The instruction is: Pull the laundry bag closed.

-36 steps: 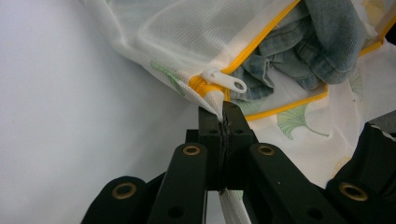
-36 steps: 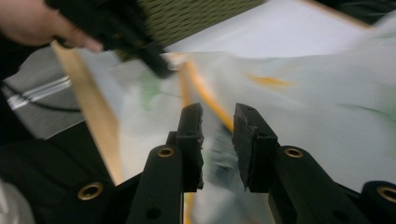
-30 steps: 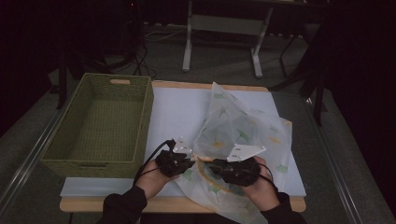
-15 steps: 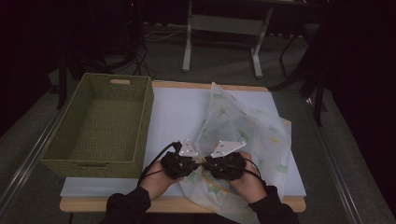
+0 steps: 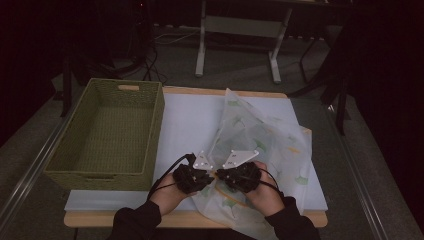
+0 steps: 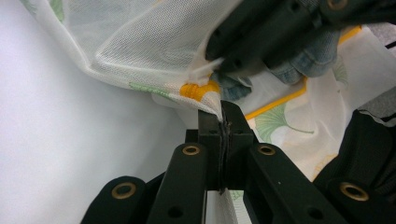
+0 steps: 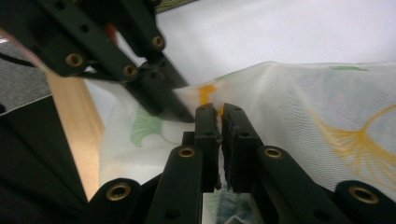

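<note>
Seen from the high view: two grippers side by side at the near edge of the table (image 5: 190,117), almost touching, each topped by a grey three-cornered plate. Left gripper (image 5: 196,172) held in the person's left hand (image 5: 167,196), right gripper (image 5: 236,172) in the right hand (image 5: 267,195), dark sleeves entering from the bottom. Between and beyond them, a sheer white mesh bag (image 5: 260,137) printed with green and yellow ginkgo leaves – rumpled, lifted into a ridge that runs away toward the far side of the table, its near end hanging past the table's front edge. Left of the bag, well apart from it, a green woven basket (image 5: 60,160) standing on the pale tabletop. In the left gripper view: left gripper (image 6: 220,112) with jaws pressed together, pinching the mesh bag (image 6: 140,51) right at its orange-trimmed edge, by a small orange tab; something of blue denim visible just beyond the pinch (inside the bag or behind it, hard to tell), partly covered by the right gripper (image 6: 219,63), which reaches in from the upper right – closed on the same edge. In the right gripper view: right gripper (image 7: 218,112) with jaws nearly together, a thin gap showing lower down, mesh bag (image 7: 317,112) caught at the tips beside the orange trim; left gripper (image 7: 180,109) gripping the fabric immediately alongside, wooden table edge below.
</note>
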